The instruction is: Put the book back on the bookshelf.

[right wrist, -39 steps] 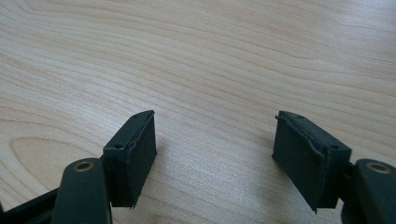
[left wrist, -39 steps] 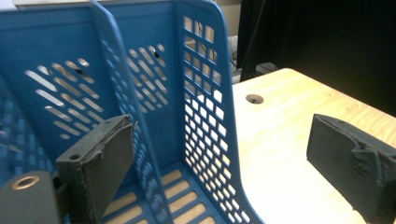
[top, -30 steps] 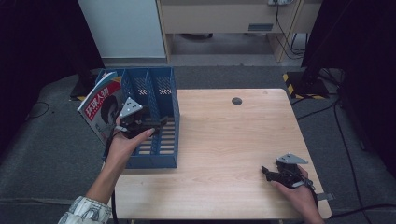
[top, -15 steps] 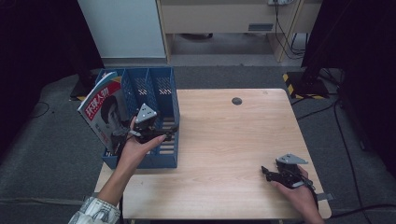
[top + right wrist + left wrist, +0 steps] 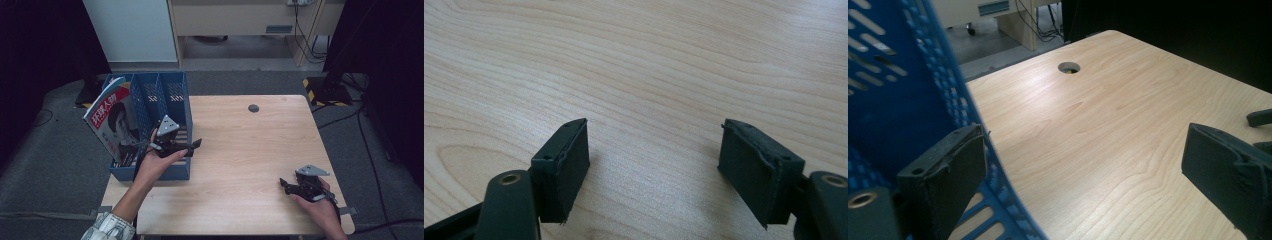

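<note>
- A pale wooden table (image 5: 240, 165) is seen from above, with a person's forearms entering from the near edge.
- A blue file organiser (image 5: 165, 107) with several upright compartments stands at the left edge of the table. It is the thing nearest the left gripper.
- A magazine (image 5: 112, 122) with a red title band and a portrait on its cover leans in the organiser's leftmost compartment, tilted out to the left.
- The left gripper (image 5: 192, 145) is held level over the organiser's near right part and points right across the table.
- In the left gripper view its jaws stand wide apart with nothing pinched. The organiser's blue perforated side wall (image 5: 955, 107) lies against one jaw, and bare table shows between the two.
- The right gripper (image 5: 286, 186) rests low at the near right corner of the table, well apart from the organiser, pointing left.
- In the right gripper view its jaws are spread wide over bare wood grain, holding nothing.
- A small round cable hole (image 5: 253, 108) sits in the far middle of the tabletop.
- Grey carpet (image 5: 55, 155) surrounds the table.
</note>
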`<control>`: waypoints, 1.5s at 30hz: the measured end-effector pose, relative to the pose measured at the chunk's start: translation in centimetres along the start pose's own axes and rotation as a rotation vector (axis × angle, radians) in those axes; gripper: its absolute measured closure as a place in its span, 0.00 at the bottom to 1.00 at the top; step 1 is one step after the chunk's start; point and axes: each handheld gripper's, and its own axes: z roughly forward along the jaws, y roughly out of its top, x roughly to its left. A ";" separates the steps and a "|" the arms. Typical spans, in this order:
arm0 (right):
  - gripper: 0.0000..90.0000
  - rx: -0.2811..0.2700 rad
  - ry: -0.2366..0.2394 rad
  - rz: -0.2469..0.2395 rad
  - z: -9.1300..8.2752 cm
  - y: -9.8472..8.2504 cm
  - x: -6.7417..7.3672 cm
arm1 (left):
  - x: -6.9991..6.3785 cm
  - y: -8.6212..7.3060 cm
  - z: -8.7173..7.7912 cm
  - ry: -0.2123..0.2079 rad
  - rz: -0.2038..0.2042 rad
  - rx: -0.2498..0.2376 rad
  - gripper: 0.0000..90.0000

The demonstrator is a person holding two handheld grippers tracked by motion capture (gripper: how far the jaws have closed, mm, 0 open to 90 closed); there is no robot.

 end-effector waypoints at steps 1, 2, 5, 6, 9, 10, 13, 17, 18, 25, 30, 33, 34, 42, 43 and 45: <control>0.31 0.000 0.000 0.000 0.0 0.0 0.0 | -0.5 0.0 0.4 -0.009 -0.001 0.002 0.04; 0.31 0.001 0.000 -0.001 0.0 0.0 0.0 | -0.7 -0.1 0.6 -0.014 -0.001 0.004 0.04; 0.30 0.002 0.000 0.000 0.0 0.0 0.0 | -1.5 -0.1 1.2 -0.027 0.012 0.015 0.04; 0.30 0.002 0.000 0.000 0.0 0.0 0.0 | -1.5 -0.1 1.2 -0.027 0.012 0.015 0.04; 0.29 0.003 -0.001 -0.002 0.0 0.0 0.0 | -2.4 -0.1 1.8 -0.043 0.023 0.020 0.04; 0.29 0.004 -0.001 -0.002 0.0 0.0 0.1 | -2.6 -0.1 1.9 -0.044 0.027 0.022 0.04; 0.27 0.006 0.002 0.001 0.0 0.0 0.1 | -3.7 0.0 2.7 -0.064 0.037 0.029 0.04; 0.26 0.008 0.003 0.000 0.0 0.0 0.1 | -4.5 0.2 3.2 -0.081 0.042 0.032 0.04; 0.25 0.007 0.004 -0.003 0.1 0.0 0.1 | -4.7 0.2 3.4 -0.085 0.040 0.031 0.04; 0.21 0.016 0.006 -0.013 0.1 0.0 0.1 | -6.6 0.3 4.9 -0.119 0.051 0.050 0.04; 0.21 0.017 0.005 -0.011 0.1 0.0 0.1 | -7.6 0.1 5.8 -0.135 0.056 0.063 0.04; 0.19 0.018 0.003 -0.010 0.1 0.1 0.1 | -8.6 -0.2 6.6 -0.149 0.067 0.084 0.04; 0.19 0.018 0.003 -0.010 0.1 0.1 0.1 | -8.6 -0.2 6.6 -0.149 0.067 0.084 0.04; 0.15 0.028 0.004 -0.005 0.2 0.1 0.2 | -10.1 -1.2 8.8 -0.164 0.063 0.134 0.03; 0.15 0.028 0.004 -0.004 0.2 0.1 0.2 | -10.2 -1.3 9.0 -0.159 0.057 0.141 0.03; 0.15 0.027 0.004 -0.004 0.2 0.1 0.2 | -10.5 -1.7 9.6 -0.152 0.048 0.157 0.03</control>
